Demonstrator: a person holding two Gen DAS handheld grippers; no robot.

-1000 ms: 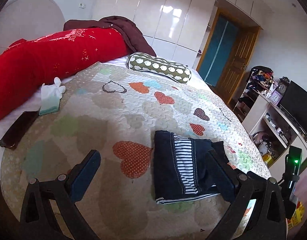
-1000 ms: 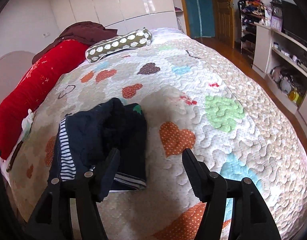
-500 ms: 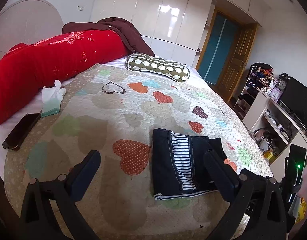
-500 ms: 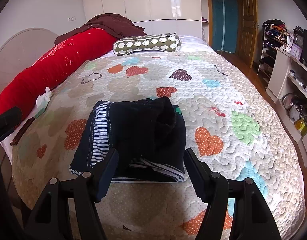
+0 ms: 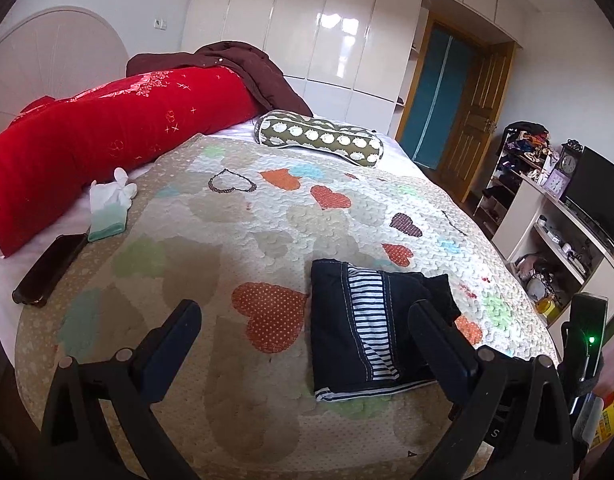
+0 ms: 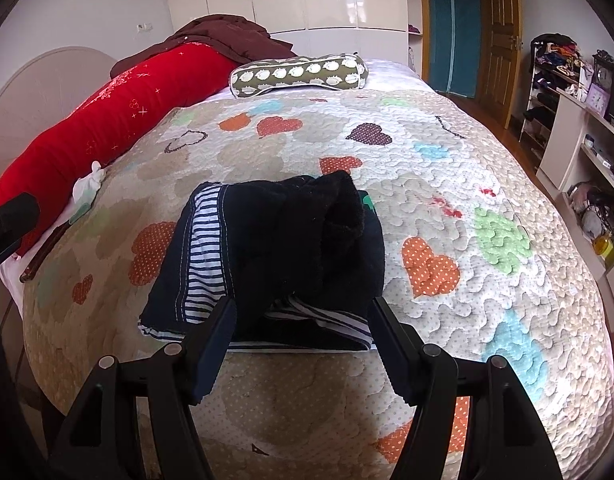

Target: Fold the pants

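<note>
Most folding appears done: pants lie bundled on the bed, top flap loose, both hand-held grippers, left and right, open and empty.

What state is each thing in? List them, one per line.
pants: folded into a bundle on the quilt, held by neither tongs
left tongs: open, empty
right tongs: open, at the bundle's near edge
door: open
dark phone: lying flat at the bed's edge
</note>
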